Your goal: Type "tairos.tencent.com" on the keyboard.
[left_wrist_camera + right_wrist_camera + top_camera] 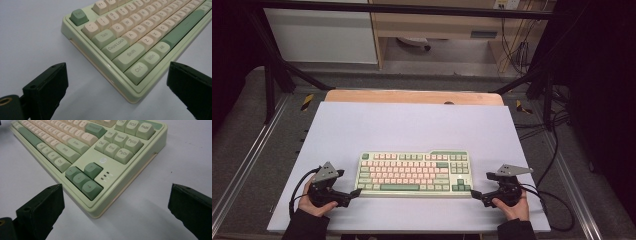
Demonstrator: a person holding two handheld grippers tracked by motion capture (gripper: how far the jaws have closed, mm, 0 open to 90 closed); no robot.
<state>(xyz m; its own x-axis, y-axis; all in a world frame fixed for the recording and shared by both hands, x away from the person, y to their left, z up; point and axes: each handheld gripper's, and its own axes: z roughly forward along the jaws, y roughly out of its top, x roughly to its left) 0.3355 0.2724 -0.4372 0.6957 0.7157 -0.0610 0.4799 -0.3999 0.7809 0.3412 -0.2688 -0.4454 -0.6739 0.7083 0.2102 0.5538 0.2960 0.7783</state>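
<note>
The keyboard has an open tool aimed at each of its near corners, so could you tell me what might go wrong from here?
1. Both tools, left and right, face only the near corners of the keyboard; lifted there, its far edge would probably sag or it could slip out.
2. A jaw closing over the corner might press Ctrl or the arrow keys.
3. Uneven pushes could skew it on the smooth table.

Ahead of me, past the far edge of the pale mat (412,125), a strip of wooden tabletop (412,97) shows. Beyond it stands a white cabinet (319,35), and right of the mat black cables (557,150) trail across the floor.
</note>
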